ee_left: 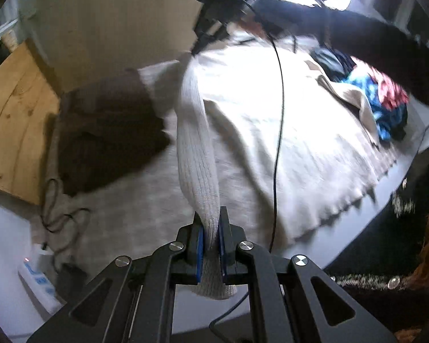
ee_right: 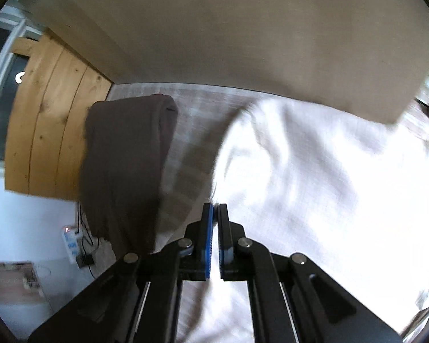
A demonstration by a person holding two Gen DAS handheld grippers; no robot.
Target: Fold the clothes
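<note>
The left gripper (ee_left: 211, 228) pinches a cream ribbed knit garment (ee_left: 196, 143) between its blue pads (ee_left: 200, 243), the fabric stretching taut from the jaws toward the right gripper (ee_left: 211, 33), seen across the bed (ee_left: 123, 223) at the cloth's far end. In the right wrist view, the right gripper (ee_right: 215, 214) has its jaws pressed together over the pale garment (ee_right: 300, 171); a sliver of fabric seems caught at the tips, though blur obscures it. A folded brown garment (ee_right: 123, 165) lies to the left, colourful clothes (ee_left: 380, 100) heaped to the right.
</note>
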